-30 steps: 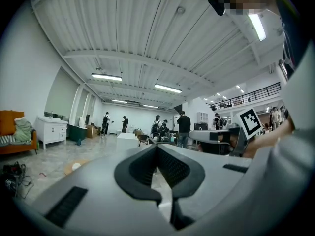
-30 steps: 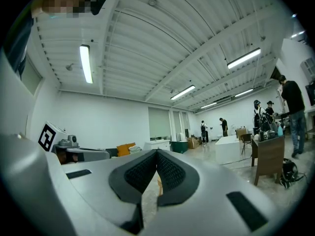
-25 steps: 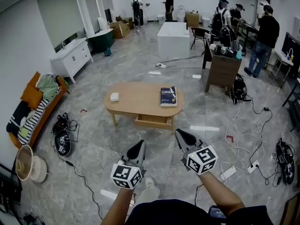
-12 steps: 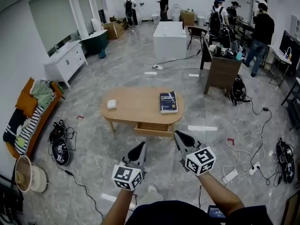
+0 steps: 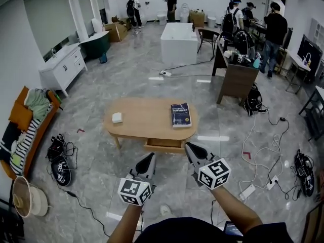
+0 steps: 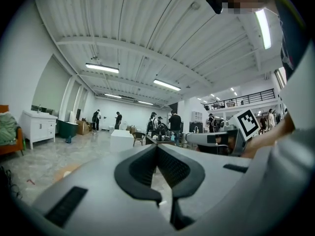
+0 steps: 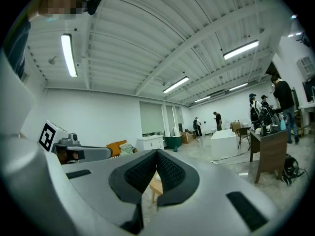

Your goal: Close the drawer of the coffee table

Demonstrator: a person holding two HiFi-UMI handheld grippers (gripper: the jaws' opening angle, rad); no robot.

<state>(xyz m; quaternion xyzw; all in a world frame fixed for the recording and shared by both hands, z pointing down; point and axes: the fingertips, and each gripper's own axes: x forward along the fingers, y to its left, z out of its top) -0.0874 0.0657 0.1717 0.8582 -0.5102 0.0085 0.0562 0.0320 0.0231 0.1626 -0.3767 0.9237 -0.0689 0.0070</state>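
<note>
An oval wooden coffee table (image 5: 147, 121) stands on the grey floor ahead of me. Its drawer (image 5: 164, 145) is pulled partly out of the near side. A dark blue book (image 5: 180, 115) and a small white object (image 5: 117, 117) lie on the top. My left gripper (image 5: 148, 159) and right gripper (image 5: 191, 149) are held in the air short of the table, touching nothing. The right one's tips hang just in front of the drawer's right end. In the gripper views, the left gripper (image 6: 157, 147) and the right gripper (image 7: 157, 153) each have their jaws meeting with nothing between them.
Cables and a power strip (image 5: 248, 190) trail over the floor at right. Black bags (image 5: 58, 158) and a sofa with clothes (image 5: 25, 123) sit at left, a fan (image 5: 28, 199) at lower left. A brown desk (image 5: 238, 77), a white block (image 5: 178, 43) and several people are farther back.
The table and its drawer have come a little closer and lower in the head view. Both grippers keep their pose and stay shut.
</note>
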